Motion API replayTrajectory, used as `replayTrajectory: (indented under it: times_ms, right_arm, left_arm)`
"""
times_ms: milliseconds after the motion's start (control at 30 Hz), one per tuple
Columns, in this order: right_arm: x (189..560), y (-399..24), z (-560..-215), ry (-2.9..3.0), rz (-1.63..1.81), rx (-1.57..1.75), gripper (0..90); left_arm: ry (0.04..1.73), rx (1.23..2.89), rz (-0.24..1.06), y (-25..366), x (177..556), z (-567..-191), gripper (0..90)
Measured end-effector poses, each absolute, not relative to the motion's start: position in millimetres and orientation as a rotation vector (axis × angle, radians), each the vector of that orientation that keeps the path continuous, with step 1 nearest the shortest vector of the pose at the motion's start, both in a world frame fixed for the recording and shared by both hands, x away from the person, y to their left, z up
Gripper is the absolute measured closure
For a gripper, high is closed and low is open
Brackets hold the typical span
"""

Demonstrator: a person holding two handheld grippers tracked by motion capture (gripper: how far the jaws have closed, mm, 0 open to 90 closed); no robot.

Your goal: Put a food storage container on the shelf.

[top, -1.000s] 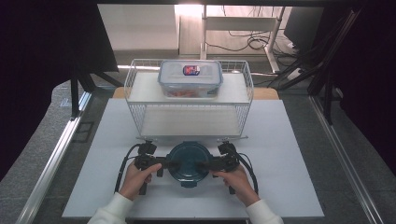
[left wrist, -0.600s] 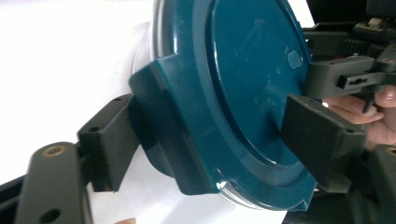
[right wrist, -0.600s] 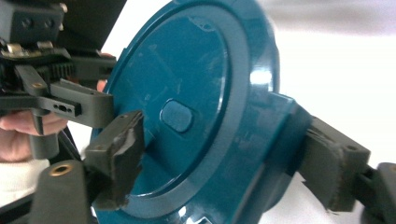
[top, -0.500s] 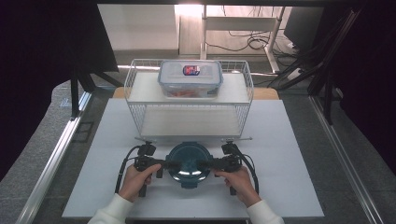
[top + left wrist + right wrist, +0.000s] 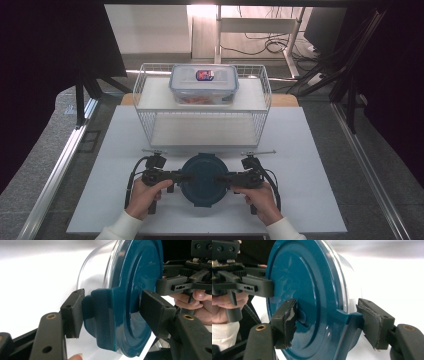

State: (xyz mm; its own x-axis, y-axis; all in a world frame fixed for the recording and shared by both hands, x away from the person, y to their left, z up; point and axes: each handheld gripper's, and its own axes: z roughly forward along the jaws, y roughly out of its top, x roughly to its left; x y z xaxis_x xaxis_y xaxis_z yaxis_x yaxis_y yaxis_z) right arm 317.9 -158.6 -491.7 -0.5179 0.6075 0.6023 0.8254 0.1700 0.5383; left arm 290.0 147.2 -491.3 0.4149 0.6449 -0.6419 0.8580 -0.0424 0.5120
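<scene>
High view has the round teal-lidded container (image 5: pixel 204 179) sitting on the white bench (image 5: pixel 320 150) in front of the wire rack (image 5: pixel 150 107). Left gripper (image 5: pixel 111 312) and right gripper (image 5: pixel 329 320) have just been closing, each pinching a lid tab.

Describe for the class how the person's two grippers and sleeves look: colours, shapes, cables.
Both the left gripper and the right gripper are black, with flat rectangular pads on perforated metal arms with brass-coloured rivets. A black cable loops from each. The right gripper's pads look frayed. The sleeves are white.
</scene>
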Motion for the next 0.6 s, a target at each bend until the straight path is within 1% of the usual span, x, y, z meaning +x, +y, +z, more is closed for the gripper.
replayTrajectory:
  times_ms: [233, 600]
  right_arm:
    - [316.3, -156.2, -488.5, -2.244, -1.275, -1.361, 33.5]
    - [313.7, -153.8, -482.8, -2.29, -1.309, -1.331, 33.5]
  left_arm:
    - [1.302, 1.76, -0.291, 148.0, 288.6, -490.7, 38.1]
    - [1.291, 1.773, -0.249, 147.8, 285.3, -483.5, 37.8]
